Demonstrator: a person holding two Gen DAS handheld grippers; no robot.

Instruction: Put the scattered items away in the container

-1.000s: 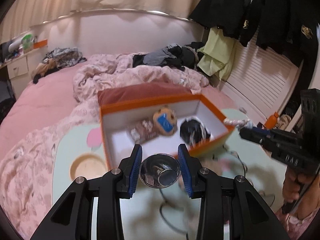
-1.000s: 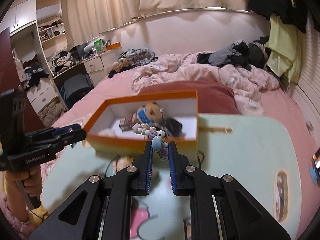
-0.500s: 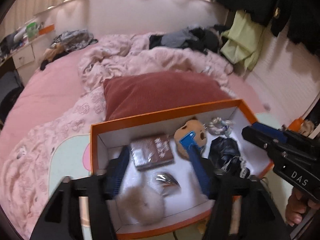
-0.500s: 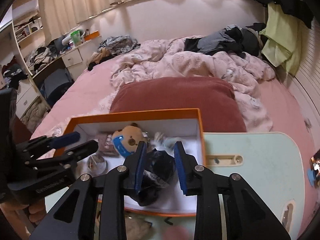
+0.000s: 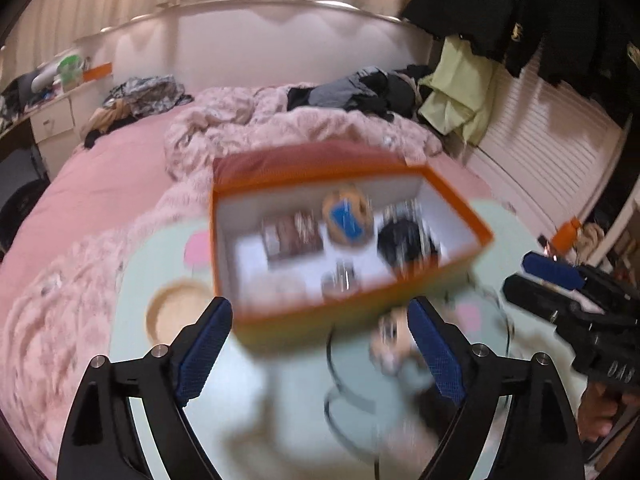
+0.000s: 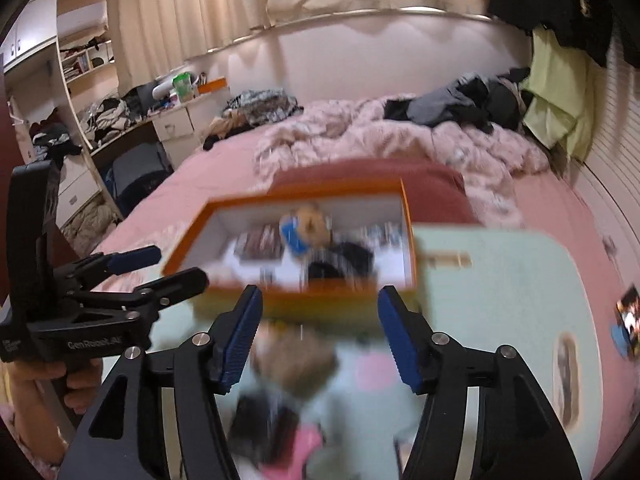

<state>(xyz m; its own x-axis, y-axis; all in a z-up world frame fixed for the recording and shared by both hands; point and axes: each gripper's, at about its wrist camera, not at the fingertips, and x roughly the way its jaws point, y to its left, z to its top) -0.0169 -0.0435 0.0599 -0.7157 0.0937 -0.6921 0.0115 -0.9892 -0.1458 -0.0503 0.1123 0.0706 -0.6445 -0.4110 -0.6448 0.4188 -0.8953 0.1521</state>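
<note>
One orange box (image 5: 352, 316) with white inner walls sat on the pale green surface (image 5: 248, 396), in front of a dark red pillow (image 5: 288, 160) on the pink bed (image 5: 100, 184). In the left wrist view it lay at twelve o'clock from the left tongs (image 5: 320, 354). Motion blur softened its contents, but going left to right they read as one dark brown packet (image 5: 292, 236), one round tan plush toy with a blue patch (image 5: 347, 220) at the back wall, and one black bundle (image 5: 406, 240) at the right end. One small shiny metal item (image 5: 340, 280) lay near the front wall, at six o'clock from the plush.

The left tongs were released and widening, with nothing between the blue pads (image 5: 204, 350); the front wall of the box stood just beyond the tips. A dark cable (image 5: 332, 364) looped on the surface between the fingers, beside a blurred tan item (image 5: 390, 344) near the right pad. At three o'clock the right tongs (image 5: 536, 276) entered the frame.

In the right wrist view the right tongs (image 6: 318, 334) were likewise released and widening, holding nothing, with the box at twelve o'clock. A blurred tan fluffy item (image 6: 296, 356) and a dark item (image 6: 264, 420) lay on the surface between the fingers, outside the box. At nine o'clock a hand (image 6: 60, 376) held the left tongs, whose body read "GenRobot.AI"; the rest of its lettering was too small to read.
</note>
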